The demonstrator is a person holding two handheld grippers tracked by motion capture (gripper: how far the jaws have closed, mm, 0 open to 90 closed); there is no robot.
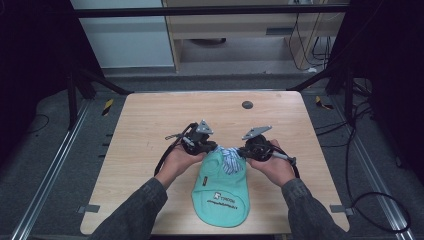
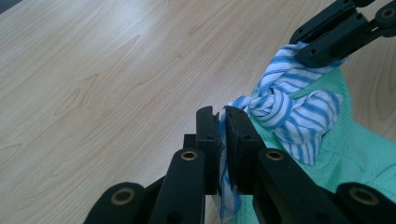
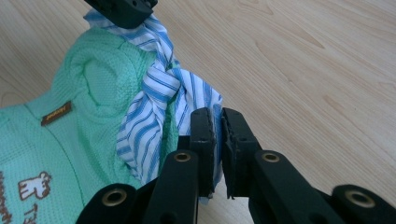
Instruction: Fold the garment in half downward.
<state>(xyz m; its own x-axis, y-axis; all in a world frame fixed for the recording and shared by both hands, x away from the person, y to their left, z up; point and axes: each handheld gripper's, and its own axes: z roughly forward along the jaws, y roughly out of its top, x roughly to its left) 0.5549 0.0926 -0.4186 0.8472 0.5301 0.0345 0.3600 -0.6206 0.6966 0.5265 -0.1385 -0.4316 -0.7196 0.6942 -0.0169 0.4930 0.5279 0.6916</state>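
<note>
A mint green knitted garment with a small printed logo lies flat near the table's front edge. At its far end sits a blue-and-white striped cloth tie, knotted in the middle. My left gripper is shut on the tie's left end, and the knot lies just beyond its jaws. My right gripper is shut on the tie's right end. In the right gripper view the green garment spreads to the left, with a small brown label on it.
The wooden table has bare surface to the left, right and far side of the garment. A round dark grommet sits near the far edge. Cables and black frame legs stand on the floor around the table.
</note>
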